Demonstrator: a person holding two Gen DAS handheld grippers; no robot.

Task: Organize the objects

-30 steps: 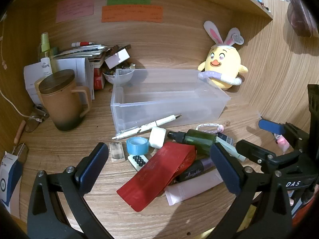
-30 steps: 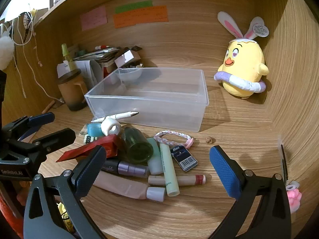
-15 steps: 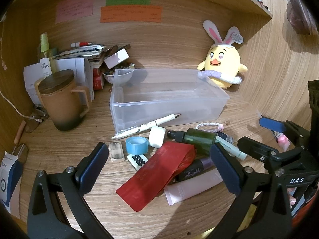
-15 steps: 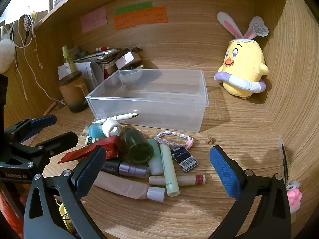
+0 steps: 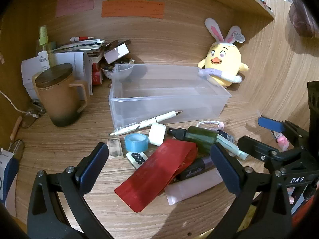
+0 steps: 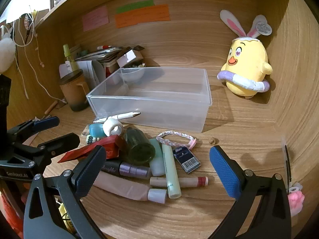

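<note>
Both the left gripper (image 5: pixel 157 166) and the right gripper (image 6: pixel 157 170) hang spread and empty before the clear rectangular plastic bin (image 6: pixel 151 103), whose open top faces the clutter, presumably to receive it.

We see the desk from two low, near views, left and right, both facing the back wall; they share the clear box (image 5: pixel 169 95) (image 6: pixel 151 103).

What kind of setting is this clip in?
Most likely a home desk nook with wood-panelled walls. Sticky notes on the back wall, a lidded mug beside stacked papers, and a plush chick suggest a personal desk, with cosmetics piled before an empty clear bin.
</note>
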